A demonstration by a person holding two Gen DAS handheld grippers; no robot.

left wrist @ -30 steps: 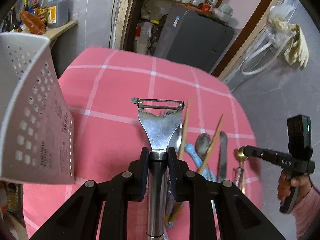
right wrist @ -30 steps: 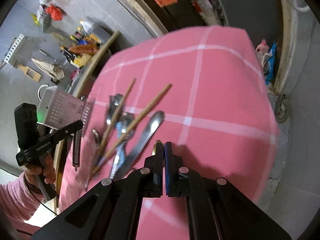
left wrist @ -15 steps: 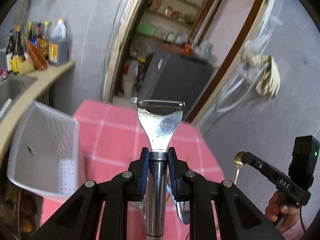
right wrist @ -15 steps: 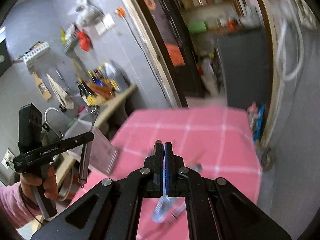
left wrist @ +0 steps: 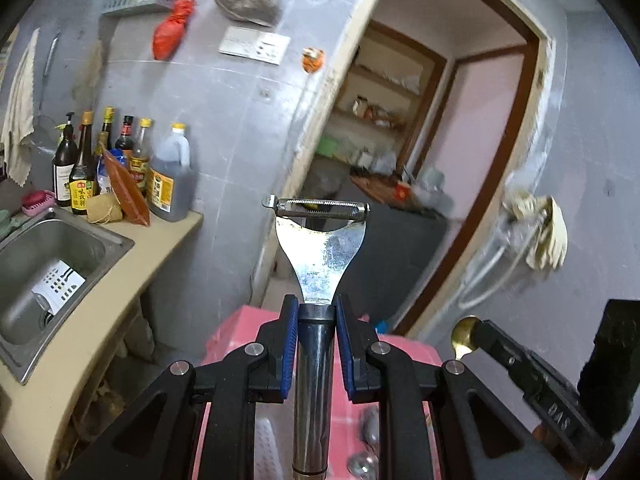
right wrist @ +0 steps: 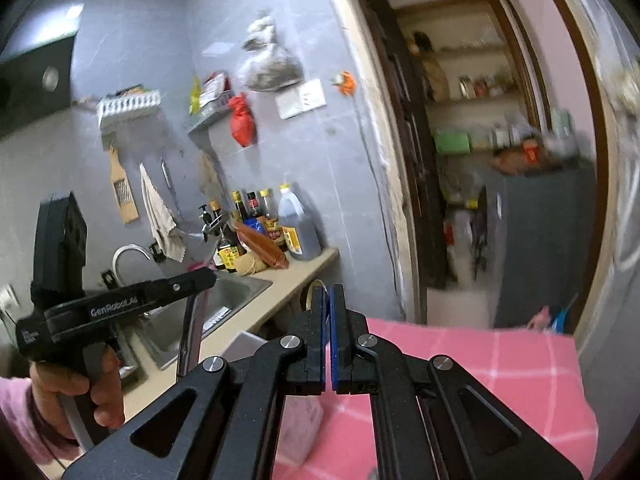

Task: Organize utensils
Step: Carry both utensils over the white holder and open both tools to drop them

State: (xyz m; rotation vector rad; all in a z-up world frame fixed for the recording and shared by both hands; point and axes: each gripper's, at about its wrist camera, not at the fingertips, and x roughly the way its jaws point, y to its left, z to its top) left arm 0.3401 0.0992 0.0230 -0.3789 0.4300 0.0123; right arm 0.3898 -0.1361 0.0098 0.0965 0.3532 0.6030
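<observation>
**Peeler and spoon held aloft above the pink tabletop**

The left gripper [left wrist: 316, 344] is pinching the smooth round steel handle of a flat, Y-shaped metal peeler [left wrist: 320, 248] between its blue-padded jaws; the serrated blade bar is sitting crosswise at the top, high above the pink checked cloth tabletop [right wrist: 500, 364]. The right gripper [right wrist: 329, 320] is holding its jaws pressed together on a thin gold-coloured spoon [left wrist: 464, 336], whose rounded glossy bowl is sticking out past the tips, also above the tabletop. Left of the tabletop, a brushed stainless-steel sink [left wrist: 60, 248] is sitting in a beige counter. A white perforated plastic basket [right wrist: 248, 342] is lying at the tabletop's near-left edge.
</observation>
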